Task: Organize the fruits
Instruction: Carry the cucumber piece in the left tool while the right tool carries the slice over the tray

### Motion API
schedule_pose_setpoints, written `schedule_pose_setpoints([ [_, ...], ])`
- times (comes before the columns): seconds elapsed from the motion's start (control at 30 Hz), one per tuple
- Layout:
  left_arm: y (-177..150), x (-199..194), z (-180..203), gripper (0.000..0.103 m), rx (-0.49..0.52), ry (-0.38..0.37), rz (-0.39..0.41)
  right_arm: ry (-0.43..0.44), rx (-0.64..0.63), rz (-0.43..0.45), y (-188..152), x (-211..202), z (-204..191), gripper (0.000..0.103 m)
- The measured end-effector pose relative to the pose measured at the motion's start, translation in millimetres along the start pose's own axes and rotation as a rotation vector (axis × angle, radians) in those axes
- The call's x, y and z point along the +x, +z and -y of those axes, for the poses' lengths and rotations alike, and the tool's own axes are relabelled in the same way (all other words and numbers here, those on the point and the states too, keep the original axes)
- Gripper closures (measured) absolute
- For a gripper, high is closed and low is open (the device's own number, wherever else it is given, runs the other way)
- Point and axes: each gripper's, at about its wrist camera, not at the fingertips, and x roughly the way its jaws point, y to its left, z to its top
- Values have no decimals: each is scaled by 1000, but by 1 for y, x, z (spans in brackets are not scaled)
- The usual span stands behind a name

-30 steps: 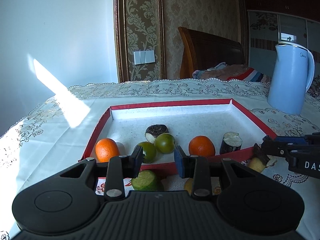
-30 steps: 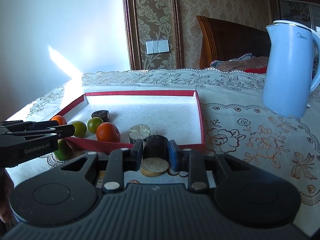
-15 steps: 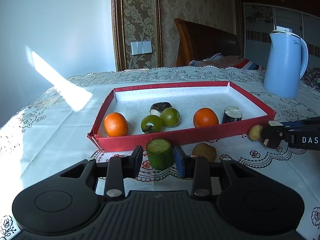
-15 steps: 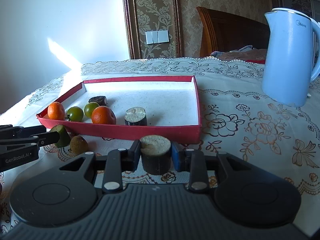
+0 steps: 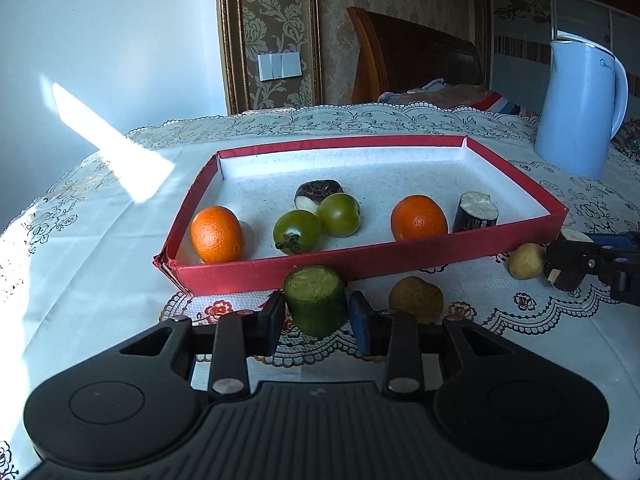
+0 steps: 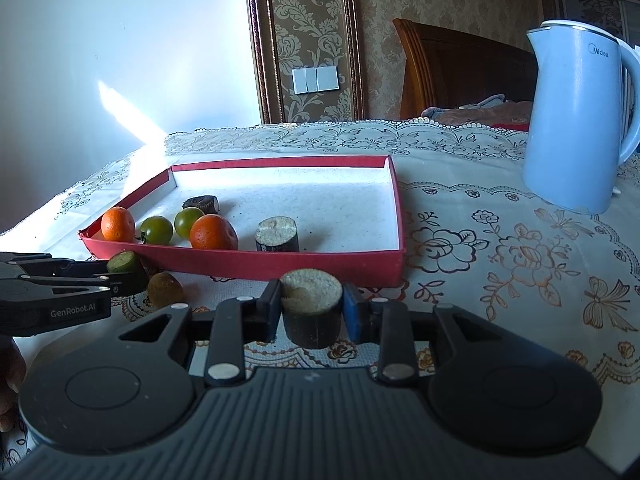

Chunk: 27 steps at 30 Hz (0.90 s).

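Green cut piece (image 5: 316, 306), short and cylindrical, clamped by its curved sides in the left gripper (image 5: 318, 316), held just in front of the red tray's (image 5: 280, 268) near wall, toward its left corner. Dark cut piece (image 6: 312, 314) with a pale top face, pinched the same way in the right gripper (image 6: 310, 312), before the near wall toward the right corner. Both probably light, firm and fairly stiff, skins perhaps slick; best held across the round flanks, flat faces up and down, with modest squeeze to avoid bruising. Inside the tray along the near edge: two oranges (image 5: 218, 234) (image 5: 418, 218), two green tomatoes (image 5: 298, 232) (image 5: 339, 215), a dark stub (image 5: 476, 212) and another dark piece (image 5: 318, 194) behind the tomatoes. Still out on the tablecloth (image 5: 100, 240) by the near wall: a brownish round fruit (image 5: 416, 300) and a small yellowish one (image 5: 526, 260). Blue kettle (image 6: 576, 120) well apart, toward the table's far right. Undersides of both held pieces hidden by the gripper bodies, so whether resting or lifted cannot be told; kind of fruit hard to name; right edge of the left view cuts off the other gripper.
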Motion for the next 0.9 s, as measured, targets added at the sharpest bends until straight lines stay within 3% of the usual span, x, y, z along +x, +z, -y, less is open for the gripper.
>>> schedule_pose_setpoints([
  [0.3,-1,-5,-4,71,-24,-29,26,8,6,21,0,-6,-1,73],
  [0.9,25,-14,13,72,-42,51,150,32,-32,99,38,3,-31,73],
])
